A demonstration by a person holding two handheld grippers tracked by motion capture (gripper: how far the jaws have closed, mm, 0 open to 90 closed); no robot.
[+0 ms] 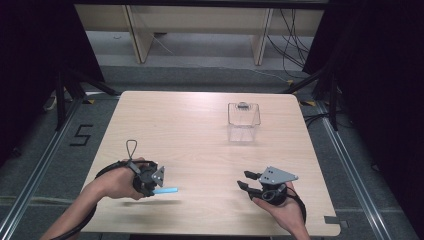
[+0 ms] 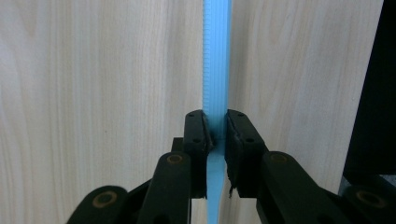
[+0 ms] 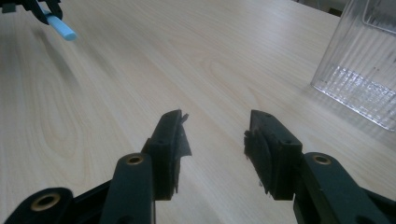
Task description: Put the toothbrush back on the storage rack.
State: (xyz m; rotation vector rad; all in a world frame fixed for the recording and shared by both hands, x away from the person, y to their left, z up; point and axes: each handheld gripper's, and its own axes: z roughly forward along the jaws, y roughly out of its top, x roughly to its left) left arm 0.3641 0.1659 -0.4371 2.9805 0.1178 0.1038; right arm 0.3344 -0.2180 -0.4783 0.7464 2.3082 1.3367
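Well short of the clear container [image 1: 243,120], the left gripper [image 1: 161,186] clamps the blue strip [image 1: 166,190], undelivered; the right gripper [image 1: 246,179] gapes empty.

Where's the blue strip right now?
In the high view the blue strip sits near the table's front left, clamped in the left claw, pointing toward the open right claw.

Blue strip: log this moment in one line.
left tool: shut on blue strip | right tool: open, nothing between | clear container: far side of table

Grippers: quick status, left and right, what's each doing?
Left gripper: shut on the blue strip.
Right gripper: open, nothing between its jaws.
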